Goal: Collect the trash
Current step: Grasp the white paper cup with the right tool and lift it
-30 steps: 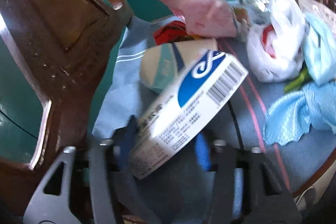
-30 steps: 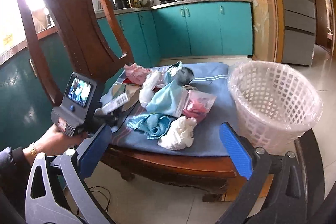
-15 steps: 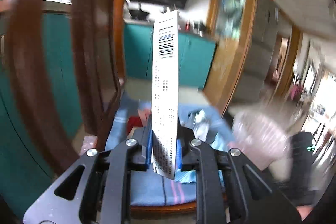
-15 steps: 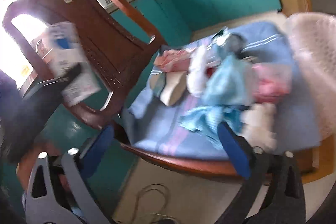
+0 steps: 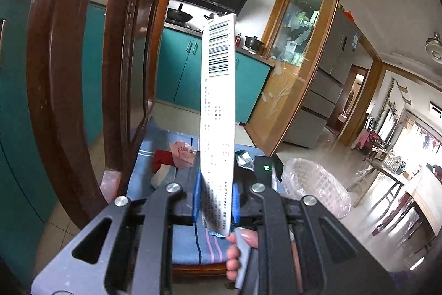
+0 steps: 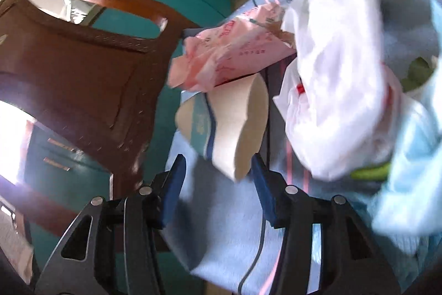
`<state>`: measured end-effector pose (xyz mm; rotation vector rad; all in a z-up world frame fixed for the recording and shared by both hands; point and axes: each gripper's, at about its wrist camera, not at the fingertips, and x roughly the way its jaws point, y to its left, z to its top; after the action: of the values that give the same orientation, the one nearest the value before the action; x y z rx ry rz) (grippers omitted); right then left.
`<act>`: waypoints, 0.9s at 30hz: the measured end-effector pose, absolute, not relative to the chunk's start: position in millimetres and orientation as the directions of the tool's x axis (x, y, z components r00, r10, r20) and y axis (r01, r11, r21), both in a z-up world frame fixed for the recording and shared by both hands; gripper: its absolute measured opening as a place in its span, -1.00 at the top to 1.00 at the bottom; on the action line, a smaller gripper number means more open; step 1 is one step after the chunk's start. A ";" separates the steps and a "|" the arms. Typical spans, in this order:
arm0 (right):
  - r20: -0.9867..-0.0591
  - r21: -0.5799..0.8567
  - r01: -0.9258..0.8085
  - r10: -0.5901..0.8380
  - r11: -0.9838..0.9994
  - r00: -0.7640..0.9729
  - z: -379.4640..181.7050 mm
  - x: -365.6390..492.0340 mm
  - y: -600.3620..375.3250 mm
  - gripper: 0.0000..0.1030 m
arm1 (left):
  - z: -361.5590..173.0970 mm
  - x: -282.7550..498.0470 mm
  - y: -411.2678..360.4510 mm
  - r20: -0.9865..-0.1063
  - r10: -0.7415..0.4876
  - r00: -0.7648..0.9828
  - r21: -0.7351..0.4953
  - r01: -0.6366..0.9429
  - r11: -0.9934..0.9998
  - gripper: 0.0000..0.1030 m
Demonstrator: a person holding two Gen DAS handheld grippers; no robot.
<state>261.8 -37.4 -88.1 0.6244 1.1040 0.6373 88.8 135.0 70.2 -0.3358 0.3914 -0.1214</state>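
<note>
The left tongs (image 5: 215, 198) are clamped tight on a flattened white carton (image 5: 218, 112), which stands upright between the blue pads (image 5: 197, 195) with its barcode end pointing up. Fingertips of a hand (image 5: 238, 248) show just below the carton's lower edge, beside part of the other gripper.

The right tongs (image 6: 218, 184) are closing. The lower end of a crushed paper cup (image 6: 229, 126), cream with a teal and blue band, lies between the blue pads (image 6: 174, 184); the picture is blurred, and the pads do not appear to press on it.

The cup lies on a blue striped cloth (image 6: 229, 234) spread over the worktop (image 5: 193, 268), whose dark wooden edge shows below the cloth. Touching the cup's far end is a crumpled pink paper wrapper (image 6: 232, 54). To the right of the cup, a white plastic bag (image 6: 337, 79) bulges up, and light blue material (image 6: 408, 190) lies just beside it, with something green (image 6: 370, 172) between them.

A dark wooden chair back (image 6: 83, 68) rises at the left edge of the cloth. In the left wrist view, a white lattice wastebasket (image 5: 317, 187) lined with clear plastic stands at the right end of the cloth. Teal kitchen cabinets (image 5: 179, 68) fill the background.
</note>
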 end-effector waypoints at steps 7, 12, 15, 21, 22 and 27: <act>-0.628 0.712 -0.152 0.718 0.686 0.300 -102.8 279.8 -10.7 0.90 | 70.6 84.1 136.8 -0.355 -0.192 0.915 -0.349 0.061 0.935 0.65; -0.597 0.652 -0.347 0.739 0.674 0.313 -59.5 234.2 -21.6 0.93 | 73.9 81.1 138.1 -0.352 -0.185 0.917 -0.344 0.057 0.937 0.65; -0.576 0.588 -0.455 0.741 0.668 0.344 -26.0 195.6 -51.4 0.93 | 74.3 79.6 137.4 -0.355 -0.182 0.917 -0.339 0.055 0.939 0.65; -0.542 0.174 -0.544 0.541 0.821 0.643 41.8 126.6 -123.7 0.94 | 68.6 84.4 110.1 -0.420 -0.199 0.885 -0.302 0.071 0.951 0.65; -0.531 0.121 -0.529 0.506 0.840 0.680 45.6 117.1 -135.7 0.94 | 66.7 85.4 102.8 -0.433 -0.210 0.877 -0.297 0.081 0.951 0.65; -0.529 0.110 -0.439 0.426 0.892 0.734 32.4 102.8 -176.5 0.94 | 50.0 88.6 64.5 -0.502 -0.229 0.834 -0.246 0.116 0.962 0.65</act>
<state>102.8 -176.5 32.4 -0.0229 0.5759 0.4755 88.6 64.5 50.0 -0.2099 0.5554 -0.1841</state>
